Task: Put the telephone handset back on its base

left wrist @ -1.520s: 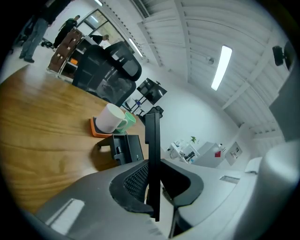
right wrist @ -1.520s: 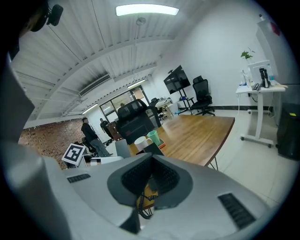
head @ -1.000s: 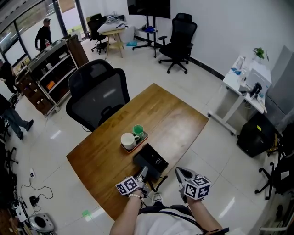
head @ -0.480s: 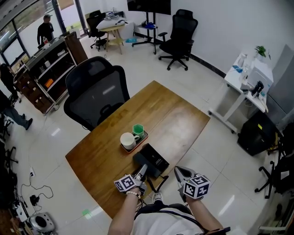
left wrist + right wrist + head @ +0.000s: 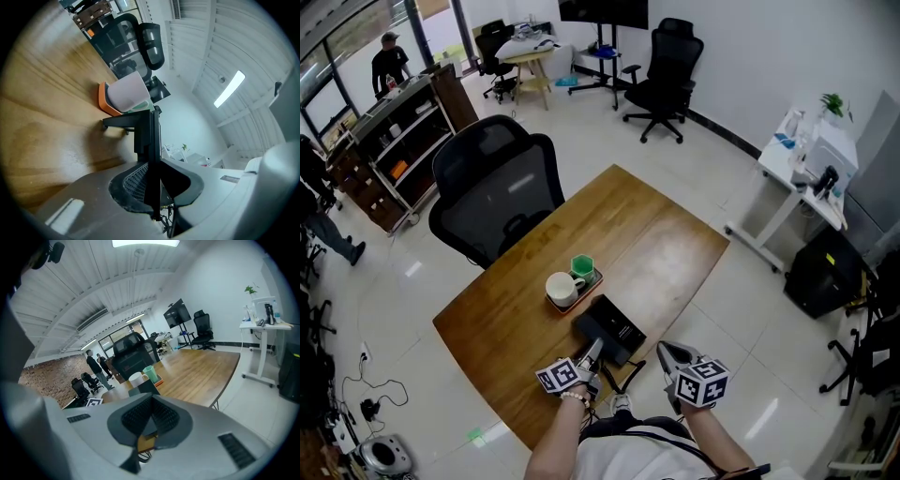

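The wooden table (image 5: 656, 244) runs away from the person at a slant. The black telephone base (image 5: 611, 328) sits at its 6 o'clock edge, right in front of them.

The left gripper (image 5: 593, 351) reaches in from 7 o'clock of the base, its jaws partly apart and clamped on a thin black slab, the handset (image 5: 153, 140), seen edge-on. The handset's far end meets the base. I cannot tell whether it lies seated in it.

The right gripper (image 5: 665, 350) hangs at 3 o'clock of the left one, off the table's edge and over the floor. Its jaws are drawn together at the tips and hold nothing.

Just beyond the base, at its 11 o'clock, stands an orange tray (image 5: 563, 302). It carries a white mug (image 5: 562, 286) and a green cup (image 5: 582, 267), with the mug nearer the base.

A black office chair (image 5: 497, 197) is pushed up to the table's 10 o'clock side. Further off that way is a dark shelf unit (image 5: 403, 141) with people beside it. A white desk (image 5: 797, 178) stands well apart at 2 o'clock.
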The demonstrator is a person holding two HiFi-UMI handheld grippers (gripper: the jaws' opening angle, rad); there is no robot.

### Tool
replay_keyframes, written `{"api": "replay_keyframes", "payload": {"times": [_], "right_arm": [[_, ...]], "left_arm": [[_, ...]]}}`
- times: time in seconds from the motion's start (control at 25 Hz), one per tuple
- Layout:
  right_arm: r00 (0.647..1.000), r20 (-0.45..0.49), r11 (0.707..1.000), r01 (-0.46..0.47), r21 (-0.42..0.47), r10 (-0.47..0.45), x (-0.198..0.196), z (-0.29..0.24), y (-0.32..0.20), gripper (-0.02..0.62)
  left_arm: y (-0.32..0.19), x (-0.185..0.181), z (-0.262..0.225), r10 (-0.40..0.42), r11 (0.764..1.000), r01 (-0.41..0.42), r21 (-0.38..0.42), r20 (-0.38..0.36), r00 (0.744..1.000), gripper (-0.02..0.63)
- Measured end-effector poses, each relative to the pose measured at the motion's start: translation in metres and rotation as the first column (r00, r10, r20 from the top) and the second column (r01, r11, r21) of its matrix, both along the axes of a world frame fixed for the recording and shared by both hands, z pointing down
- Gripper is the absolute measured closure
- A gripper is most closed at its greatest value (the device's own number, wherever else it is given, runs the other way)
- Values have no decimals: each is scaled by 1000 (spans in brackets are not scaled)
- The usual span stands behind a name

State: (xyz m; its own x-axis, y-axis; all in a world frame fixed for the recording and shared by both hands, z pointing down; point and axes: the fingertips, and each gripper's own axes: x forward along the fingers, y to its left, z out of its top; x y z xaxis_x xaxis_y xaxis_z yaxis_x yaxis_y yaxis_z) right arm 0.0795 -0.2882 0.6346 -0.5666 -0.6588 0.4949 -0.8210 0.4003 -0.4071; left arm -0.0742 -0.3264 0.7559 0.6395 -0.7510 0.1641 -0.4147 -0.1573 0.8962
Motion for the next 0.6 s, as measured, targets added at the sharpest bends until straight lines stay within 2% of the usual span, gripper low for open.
{"api": "replay_keyframes", "payload": {"times": [0.12,0.24,0.48,0.6], "right_arm": [[1000,1,1000,8,-4,-8,-3,1,1,595],[1000,4,1000,20,-2,-20,-7,0,2,595],[1000,16,1000,22,4,-22,-6,-4,7,595],[1000,24,1000,9,6,-9,0,-6,15,595]], "left_arm": [[0,0,3,5,1000,-4,-28,31,1000,525],[3,-4,5,-1,998,8,-61,124,992,505],[35,-25,-28,-50,995,70,-66,266,963,489],[57,-38,-51,-80,994,101,-43,344,936,490]]}}
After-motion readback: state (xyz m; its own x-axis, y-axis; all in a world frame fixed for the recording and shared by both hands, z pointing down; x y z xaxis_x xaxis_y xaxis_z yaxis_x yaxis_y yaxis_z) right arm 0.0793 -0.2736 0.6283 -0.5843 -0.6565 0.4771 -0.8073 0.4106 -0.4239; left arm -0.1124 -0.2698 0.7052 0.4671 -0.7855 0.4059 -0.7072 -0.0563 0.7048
